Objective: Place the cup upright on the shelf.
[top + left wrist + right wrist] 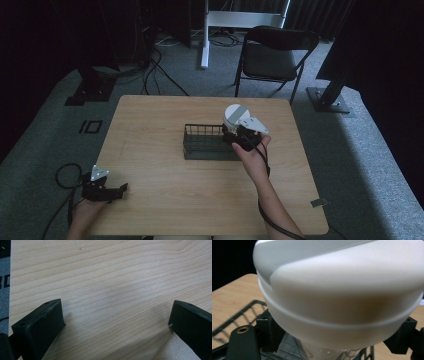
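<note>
left gripper (119, 190) jaws wide apart, right gripper (231, 136) clamped

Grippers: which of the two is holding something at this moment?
The right gripper, over the black wire basket, has its jaws clamped on a white-lidded container. The left gripper rests open over the bare wooden table.

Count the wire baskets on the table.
1: the dark wire basket sits mid-table, beside the right gripper, which holds a white-lidded container at its right end.

The dark wire rack (207, 142) is sitting mid-table; the white lidded plastic bottle (234, 116) is standing at its 2 o'clock end, the black folding chair (272, 52) lying beyond at 12 o'clock.
</note>
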